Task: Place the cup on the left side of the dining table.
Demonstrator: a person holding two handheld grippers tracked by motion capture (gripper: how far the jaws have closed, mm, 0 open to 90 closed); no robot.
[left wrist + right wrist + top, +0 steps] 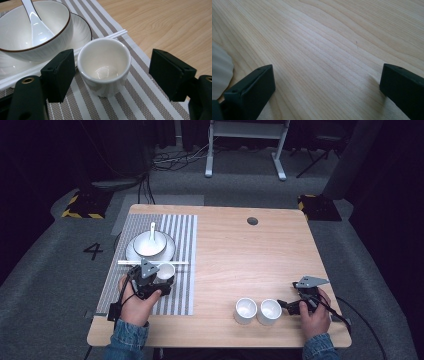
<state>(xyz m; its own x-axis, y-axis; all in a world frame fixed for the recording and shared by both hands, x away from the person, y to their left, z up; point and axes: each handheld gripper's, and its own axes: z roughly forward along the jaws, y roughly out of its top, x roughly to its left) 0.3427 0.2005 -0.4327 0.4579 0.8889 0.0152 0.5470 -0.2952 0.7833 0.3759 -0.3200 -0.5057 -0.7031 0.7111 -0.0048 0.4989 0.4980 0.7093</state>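
A small white cup (103,66) stands upright on the striped placemat (140,100), between the jaws of my left gripper (113,75). That gripper is open: its left jaw sits close to the cup's side and the right jaw stands well clear. From above, the left gripper (159,281) sits just behind the cup (166,270). My right gripper (286,306) rests low at the table's front right and is open, with only bare wood between its jaws (327,85). Two more white cups (245,310) (269,311) stand side by side just left of it.
A white bowl (149,245) holding a white spoon (152,231) sits on a plate (169,251) at the placemat's far end. White chopsticks (150,263) lie across the mat between the plate and the cup. The wooden table (250,255) has a round hole (252,221) near its far edge.
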